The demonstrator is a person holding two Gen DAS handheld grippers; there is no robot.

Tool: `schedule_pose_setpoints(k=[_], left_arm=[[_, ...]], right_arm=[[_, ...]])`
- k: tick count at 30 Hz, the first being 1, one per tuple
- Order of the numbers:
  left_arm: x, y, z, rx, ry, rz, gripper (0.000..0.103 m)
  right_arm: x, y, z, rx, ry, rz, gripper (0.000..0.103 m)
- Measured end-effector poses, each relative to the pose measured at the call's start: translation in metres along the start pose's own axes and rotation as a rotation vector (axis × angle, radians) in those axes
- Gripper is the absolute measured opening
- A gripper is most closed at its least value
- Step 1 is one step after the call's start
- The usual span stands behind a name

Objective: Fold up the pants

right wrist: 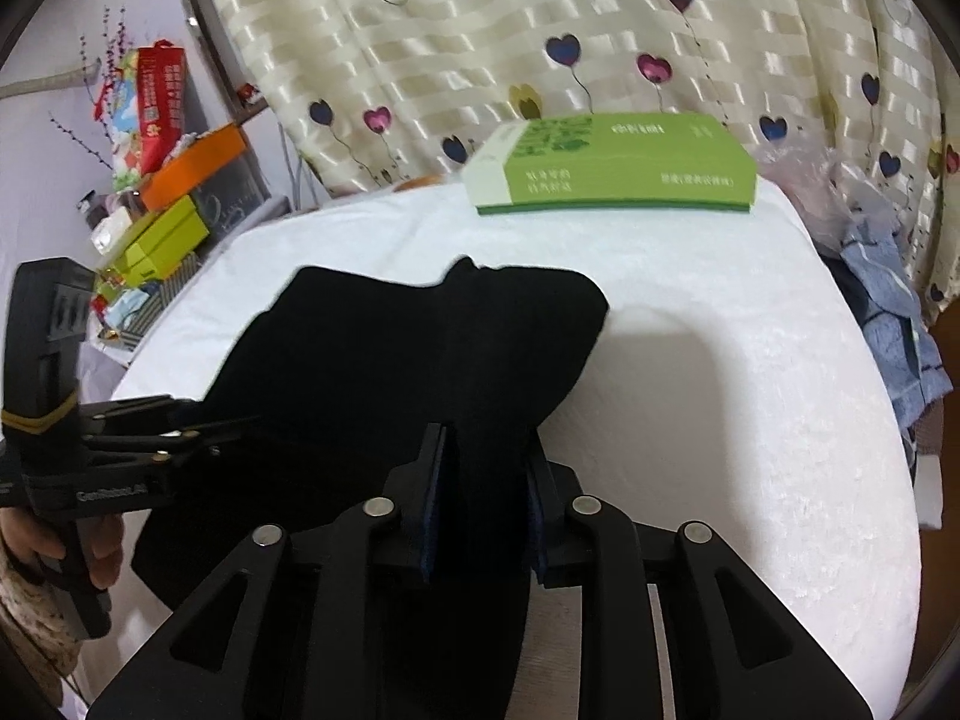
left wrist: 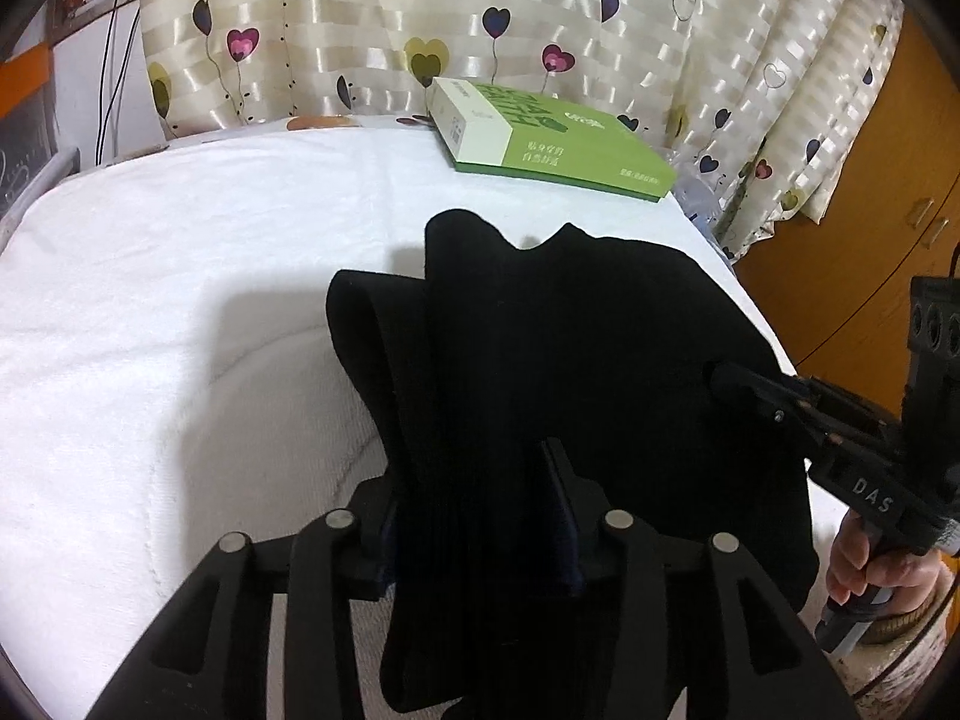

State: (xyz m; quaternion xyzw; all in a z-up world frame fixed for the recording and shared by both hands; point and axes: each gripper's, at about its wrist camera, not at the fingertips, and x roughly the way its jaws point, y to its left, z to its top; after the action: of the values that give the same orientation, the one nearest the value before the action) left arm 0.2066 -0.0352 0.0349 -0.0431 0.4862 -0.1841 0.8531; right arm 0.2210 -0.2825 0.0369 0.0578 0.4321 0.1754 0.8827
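Jaws of your left gripper (left wrist: 474, 480) stand fairly wide, one to each side of a bunched band of the pants (left wrist: 570, 330). From the left wrist view you cannot tell whether the pads press on the fabric or merely flank it. Jaws of your right gripper (right wrist: 489, 450) stand narrower, and black fabric fills the whole gap between the pads, so read this as a grip on the pants (right wrist: 390, 348).

Note the position of the garment:
- The pants lie on the white cover (left wrist: 180, 300) of the table, toward its right side in the left wrist view.
- The far part lies flat, with an uneven far edge.
- The near part rises in folds to both grippers and runs on below them, out of frame.

Each gripper shows in the other's view. Your right gripper (left wrist: 720, 378) meets the right edge of the pants, with your right hand (left wrist: 864, 570) on its handle. Your left gripper (right wrist: 240, 426) meets the left edge, with your left hand (right wrist: 36, 540) on its handle.

A green box (left wrist: 540, 138) sits at the far edge of the cover, apart from the pants, in front of a heart-print curtain (left wrist: 420, 12).
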Motion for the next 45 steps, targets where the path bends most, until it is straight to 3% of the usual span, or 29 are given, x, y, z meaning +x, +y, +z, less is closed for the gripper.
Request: schedule_pose_setpoints(k=[7,16,21,24,27,45], left_arm=[[-0.003,-0.001,-0.004,0.031,-0.03,0.071,0.059],[-0.019,0.003,-0.01,0.02,-0.074,0.19,0.059],[-0.034,-0.003,-0.021,0.014,-0.097,0.212,0.058],[-0.045,-0.011,-0.032,0.009,-0.115,0.235,0.058],[-0.055,-0.02,-0.044,0.011,-0.129,0.244,0.058],[-0.072,-0.062,-0.127,0.058,-0.137,0.303,0.058]], right_arm=[[-0.001,0.006,-0.005,-0.042,-0.001,-0.063,0.031],[-0.025,0.016,-0.009,-0.064,-0.033,-0.173,0.032],[-0.049,0.028,-0.02,-0.053,-0.057,-0.171,0.032],[-0.06,0.038,-0.033,-0.064,-0.063,-0.174,0.033],[-0.069,0.047,-0.046,-0.069,-0.067,-0.178,0.047],[-0.094,0.066,-0.12,-0.041,-0.03,-0.205,0.047]])
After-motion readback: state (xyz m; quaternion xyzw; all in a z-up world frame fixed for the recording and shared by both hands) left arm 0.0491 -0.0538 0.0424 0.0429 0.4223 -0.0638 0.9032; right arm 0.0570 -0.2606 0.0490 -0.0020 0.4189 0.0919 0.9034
